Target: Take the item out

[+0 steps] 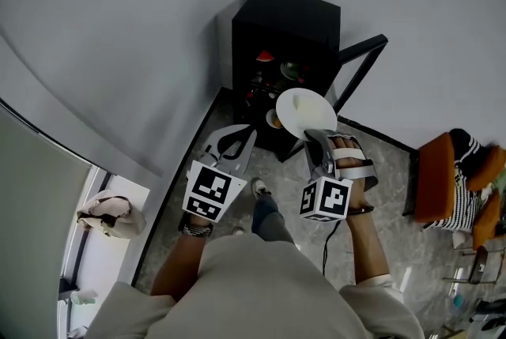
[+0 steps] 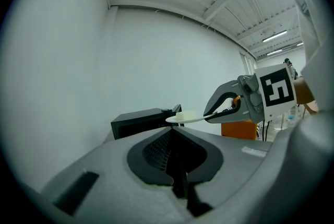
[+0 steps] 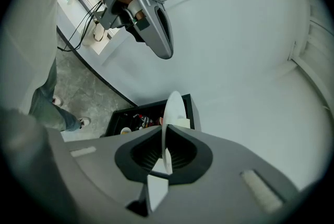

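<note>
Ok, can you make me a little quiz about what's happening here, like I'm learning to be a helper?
1. True or false: the right gripper is shut on the rim of a white plate.
2. The left gripper is: A) shut on a cup, B) shut with nothing in it, C) wide open.
3. Fill in: the black cabinet has its door ____.
Key: 1 true; 2 B; 3 open.
</note>
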The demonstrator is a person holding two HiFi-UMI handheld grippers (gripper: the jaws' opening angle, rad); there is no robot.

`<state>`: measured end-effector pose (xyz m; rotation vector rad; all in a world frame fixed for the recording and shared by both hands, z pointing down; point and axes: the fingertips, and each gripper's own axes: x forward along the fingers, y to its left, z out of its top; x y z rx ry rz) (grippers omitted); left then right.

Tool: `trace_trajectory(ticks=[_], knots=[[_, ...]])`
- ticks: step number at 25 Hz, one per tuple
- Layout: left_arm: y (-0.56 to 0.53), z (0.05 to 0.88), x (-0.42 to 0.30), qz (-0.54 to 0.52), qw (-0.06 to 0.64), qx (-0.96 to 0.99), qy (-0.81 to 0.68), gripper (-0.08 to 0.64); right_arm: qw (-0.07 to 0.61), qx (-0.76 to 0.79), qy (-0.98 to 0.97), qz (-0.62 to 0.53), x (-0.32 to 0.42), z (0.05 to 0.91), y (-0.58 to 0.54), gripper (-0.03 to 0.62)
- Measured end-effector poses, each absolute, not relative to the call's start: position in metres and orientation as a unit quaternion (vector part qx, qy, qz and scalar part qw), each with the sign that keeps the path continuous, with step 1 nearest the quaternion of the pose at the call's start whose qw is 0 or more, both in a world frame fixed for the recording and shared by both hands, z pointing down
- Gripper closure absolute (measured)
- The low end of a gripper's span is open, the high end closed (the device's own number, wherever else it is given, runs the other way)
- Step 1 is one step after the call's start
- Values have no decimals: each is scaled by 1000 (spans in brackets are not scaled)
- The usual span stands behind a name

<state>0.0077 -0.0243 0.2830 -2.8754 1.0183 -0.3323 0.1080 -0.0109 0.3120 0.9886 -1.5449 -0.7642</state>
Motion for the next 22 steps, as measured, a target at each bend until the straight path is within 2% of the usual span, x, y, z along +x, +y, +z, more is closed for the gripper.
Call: trace_trajectory(ticks=[22], knots=[[-25, 287, 15, -112, 37, -937, 330, 554, 544, 415, -649, -332, 109, 311, -16, 571]])
